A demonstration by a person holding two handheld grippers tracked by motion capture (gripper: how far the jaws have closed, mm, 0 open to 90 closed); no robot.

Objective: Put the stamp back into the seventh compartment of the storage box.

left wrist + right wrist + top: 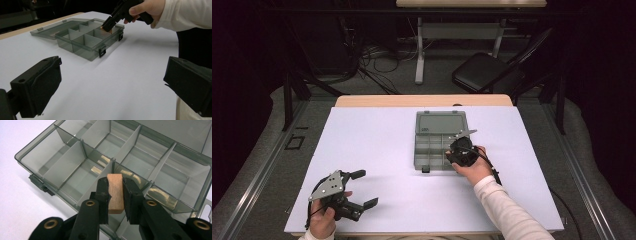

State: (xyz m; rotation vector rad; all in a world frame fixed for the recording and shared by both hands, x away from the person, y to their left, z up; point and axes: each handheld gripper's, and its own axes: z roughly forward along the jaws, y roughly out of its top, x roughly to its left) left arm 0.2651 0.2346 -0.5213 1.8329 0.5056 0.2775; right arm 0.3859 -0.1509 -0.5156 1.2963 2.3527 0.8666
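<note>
My right gripper [115, 195] has its fingers [103, 195] closed on a small wooden block [115, 193], one pad against each of its long sides. In the right gripper view the block's long axis runs along the fingers, away from the camera, and its far end pokes out just past the fingertips toward the box. From the left gripper view I see that gripper [110, 23] tilted downward, so the block [103, 28] points down into the box at a slant.

The block is pale, reddish-tan bare wood, a plain rectangular piece with squared ends and a faint grain; its top face is smooth and unmarked.

It hangs over the near side of a smoky, see-through plastic box [32, 167], above the dividers where several compartments meet; I cannot tell whether it touches them. The box [427, 150] lies open on the white table [372, 150], its lid [441, 121] folded flat behind it, two dark latches on the front wall. Thin walls split it into several compartments, and the ones I can see hold nothing.

My left gripper [363, 188] rests low on the table, well apart from the box, with its fingers [37, 90] spread wide and nothing between them.
</note>
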